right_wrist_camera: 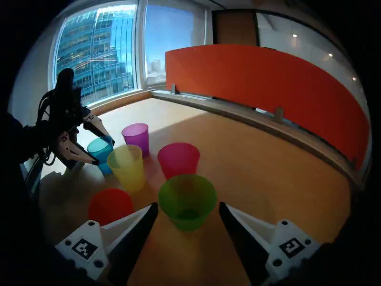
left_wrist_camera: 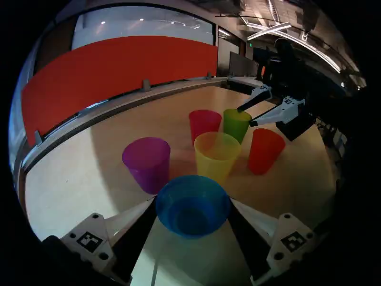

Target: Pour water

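In the left gripper view, a purple cup [left_wrist_camera: 146,162] stands left of centre on the wooden table [left_wrist_camera: 71,181]. At bottom centre the left gripper [left_wrist_camera: 193,200] has a blue cup [left_wrist_camera: 193,217] between its fingers [left_wrist_camera: 131,229], which are clamped on the cup, one against each side. Above it stand a pink cup [left_wrist_camera: 205,124] and a yellow cup [left_wrist_camera: 216,155], close together, then a green cup [left_wrist_camera: 236,125] and a red cup [left_wrist_camera: 264,150] at right of centre. At upper right the right gripper [left_wrist_camera: 244,117] reaches in, one fingertip at the green cup's far rim and one at its right side. A red panel [left_wrist_camera: 119,76] runs across the upper left.

In the right gripper view, the left gripper sits at the left edge with the blue cup between its fingers, just beside the yellow cup. The red cup is at lower left, the purple and pink cups near centre. The green cup stands at bottom centre between the right gripper's fingertips. They lie close on both sides of its rim, but I cannot tell whether they press on it. Whether any cup holds water is unclear.
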